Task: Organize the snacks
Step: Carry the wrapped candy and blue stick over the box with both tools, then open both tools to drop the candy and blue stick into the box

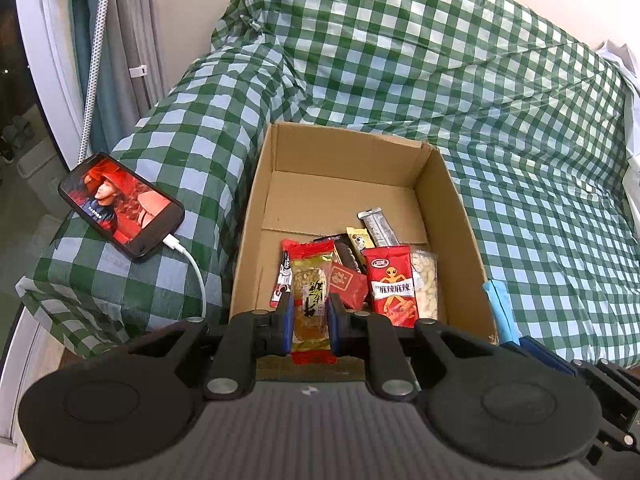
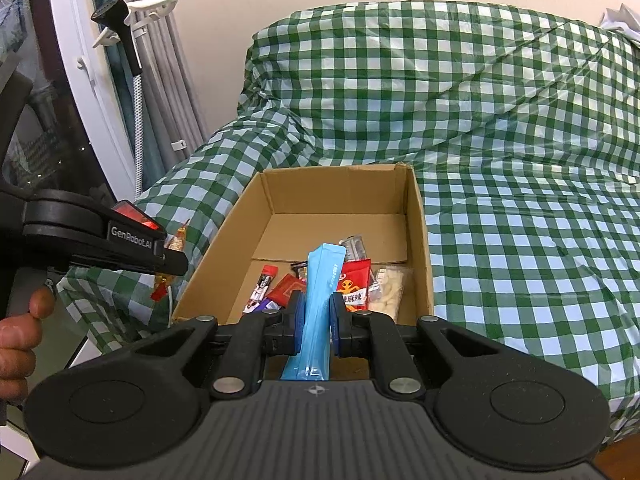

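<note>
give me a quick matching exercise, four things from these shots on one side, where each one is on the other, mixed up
Things:
1. gold and red snack pack
2. light blue sachet
3. phone
4. red alien snack bag

Places:
A. lying inside the cardboard box
B. clamped in the right tongs
C. on the checked cloth left of the box, cable plugged in
D. clamped in the left tongs

Pairs: 1-D, 2-B, 3-C, 4-A

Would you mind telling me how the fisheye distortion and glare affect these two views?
Left wrist view: the cardboard box walls splay outward, and the phone screen glows bright. Right wrist view: the checkered cover shows shiny streaks, and the window frame bows.
</note>
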Motion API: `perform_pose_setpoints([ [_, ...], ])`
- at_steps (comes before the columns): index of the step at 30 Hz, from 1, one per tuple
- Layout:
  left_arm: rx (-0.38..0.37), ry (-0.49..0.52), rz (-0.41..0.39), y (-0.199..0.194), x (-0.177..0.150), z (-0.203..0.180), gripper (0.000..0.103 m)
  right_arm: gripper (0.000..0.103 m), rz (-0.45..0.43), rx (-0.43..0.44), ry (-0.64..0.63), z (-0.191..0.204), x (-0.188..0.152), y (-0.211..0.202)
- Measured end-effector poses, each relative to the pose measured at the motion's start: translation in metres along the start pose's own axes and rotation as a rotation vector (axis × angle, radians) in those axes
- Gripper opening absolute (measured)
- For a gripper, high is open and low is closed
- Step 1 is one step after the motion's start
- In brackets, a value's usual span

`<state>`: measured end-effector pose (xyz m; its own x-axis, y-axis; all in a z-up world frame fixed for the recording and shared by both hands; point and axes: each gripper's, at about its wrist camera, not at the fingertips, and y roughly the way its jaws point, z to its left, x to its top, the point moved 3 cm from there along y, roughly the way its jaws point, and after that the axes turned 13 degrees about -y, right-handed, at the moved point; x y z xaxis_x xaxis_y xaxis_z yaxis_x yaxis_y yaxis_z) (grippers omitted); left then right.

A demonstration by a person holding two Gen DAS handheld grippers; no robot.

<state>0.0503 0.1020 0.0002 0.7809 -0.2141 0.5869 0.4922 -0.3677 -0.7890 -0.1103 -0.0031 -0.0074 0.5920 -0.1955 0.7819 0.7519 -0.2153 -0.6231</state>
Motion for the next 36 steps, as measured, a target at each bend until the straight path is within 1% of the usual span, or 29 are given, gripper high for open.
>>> perform_pose_setpoints([
  [7, 0.008, -0.007, 0.009, 0.012, 0.009, -0.001, 0.019, 0.014, 0.022, 0.006, -0.004, -0.002, 0.003, 0.014],
  [15, 0.024, -0.005, 0.027, 0.037, 0.025, -0.006, 0.019, 0.014, 0.043, 0.003, 0.001, -0.011, 0.011, 0.038],
  [27, 0.061, 0.033, 0.077, 0.099, 0.05, -0.024, 0.019, 0.015, 0.084, 0.007, 0.022, -0.034, 0.023, 0.098],
  [36, 0.098, 0.066, 0.132, 0.149, 0.055, -0.032, 0.019, 0.015, 0.135, 0.016, 0.045, -0.046, 0.022, 0.146],
])
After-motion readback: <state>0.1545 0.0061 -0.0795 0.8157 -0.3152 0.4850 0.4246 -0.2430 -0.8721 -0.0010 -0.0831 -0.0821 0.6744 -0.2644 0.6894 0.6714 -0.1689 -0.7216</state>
